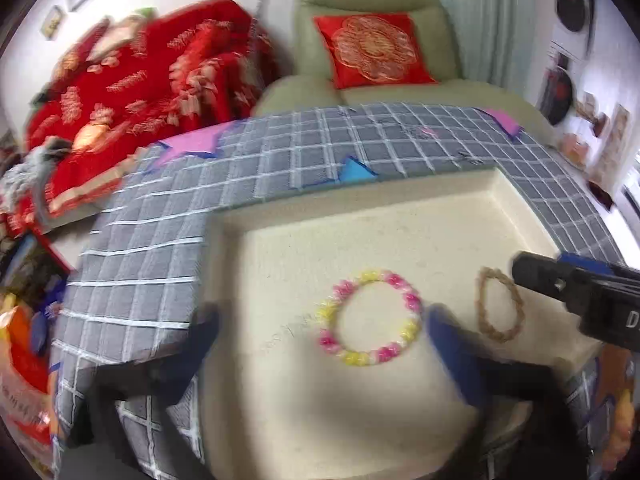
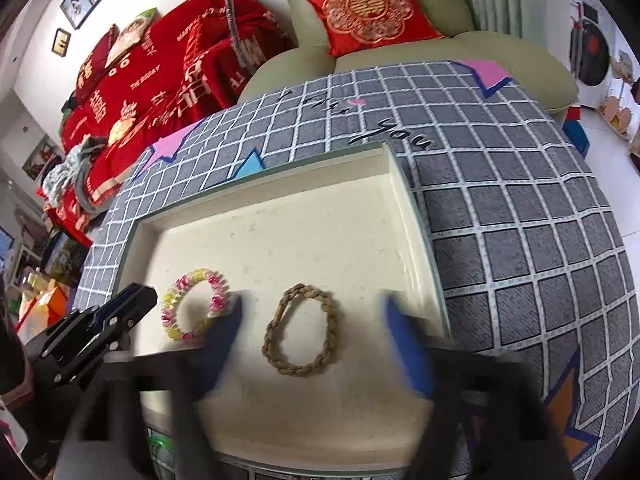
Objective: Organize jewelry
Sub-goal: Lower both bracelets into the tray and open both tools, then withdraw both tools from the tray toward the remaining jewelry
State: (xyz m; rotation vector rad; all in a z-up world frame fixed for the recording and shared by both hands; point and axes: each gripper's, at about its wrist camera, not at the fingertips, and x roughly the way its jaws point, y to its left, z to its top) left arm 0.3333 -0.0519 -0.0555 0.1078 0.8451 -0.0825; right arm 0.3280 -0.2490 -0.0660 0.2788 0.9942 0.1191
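Observation:
A cream tray (image 1: 360, 196) (image 2: 404, 200) lies on a grey checked cloth. In it lie a pink and yellow bead bracelet (image 1: 370, 317) (image 2: 195, 304) and, to its right, a brown braided bracelet (image 1: 500, 305) (image 2: 303, 335). My left gripper (image 1: 324, 344) is open and empty, its blue-padded fingers either side of the bead bracelet, just above the tray. My right gripper (image 2: 316, 344) is open and empty, its fingers either side of the braided bracelet. Each gripper shows at the edge of the other's view.
The grey checked cloth (image 2: 520, 216) covers the table, with pink and blue shapes on it. A green sofa (image 2: 400, 40) with a red cushion stands behind. A red blanket (image 2: 160, 80) lies at the left. Bags sit on the floor at the left (image 1: 24, 344).

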